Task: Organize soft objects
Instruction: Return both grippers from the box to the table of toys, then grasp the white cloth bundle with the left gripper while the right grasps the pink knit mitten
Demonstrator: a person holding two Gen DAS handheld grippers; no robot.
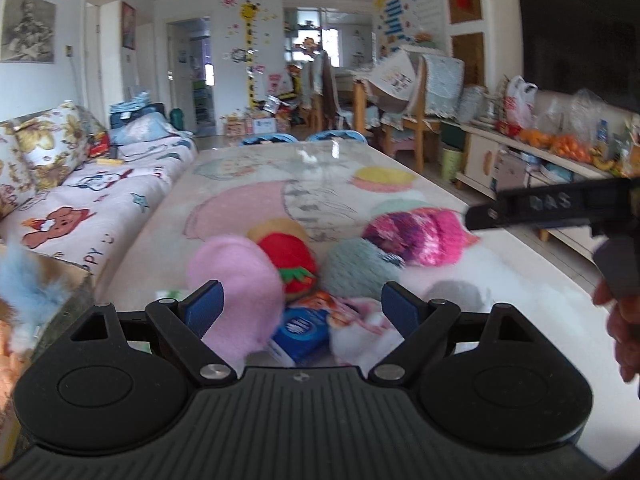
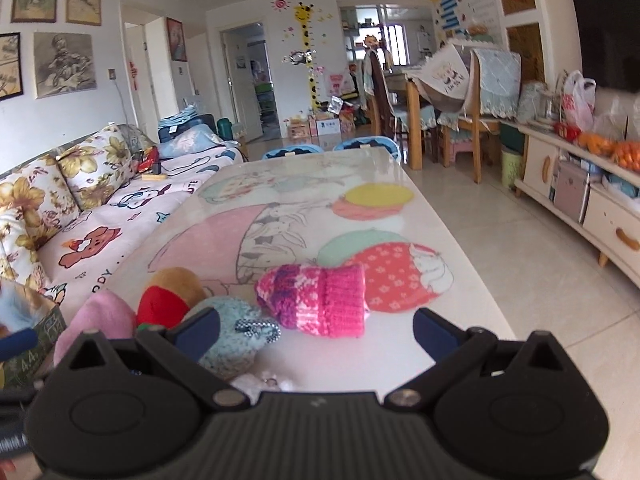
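Both claws stand wide, and neither holds anything that I can see. My left claw (image 1: 300, 308) hovers low over the near end of the table (image 1: 328, 168), its blue pads (image 1: 206, 308) spread to either side of a heap of soft things: a pink plush (image 1: 236, 276) just beside the left pad, a red and tan plush (image 1: 290, 256) behind it, and a teal knitted pouch (image 1: 356, 266) toward the right pad. Under the claw lies a blue packet (image 1: 300, 334), half hidden by the claw body, and next to it a white and pink soft piece (image 1: 360, 328) that I cannot identify.

My right claw (image 2: 316, 332) is equally spread above the table, with the pink knitted hat (image 2: 316, 300) lying just ahead between its pads, not touched. The teal pouch sits by its left pad (image 2: 198, 332), partly covered. A box (image 2: 44, 332) with blue fluff (image 1: 24, 280) is cut off at the left edge in both views. The left view is blurred, and the right claw's side and a hand (image 1: 620, 332) are cropped at its right edge.
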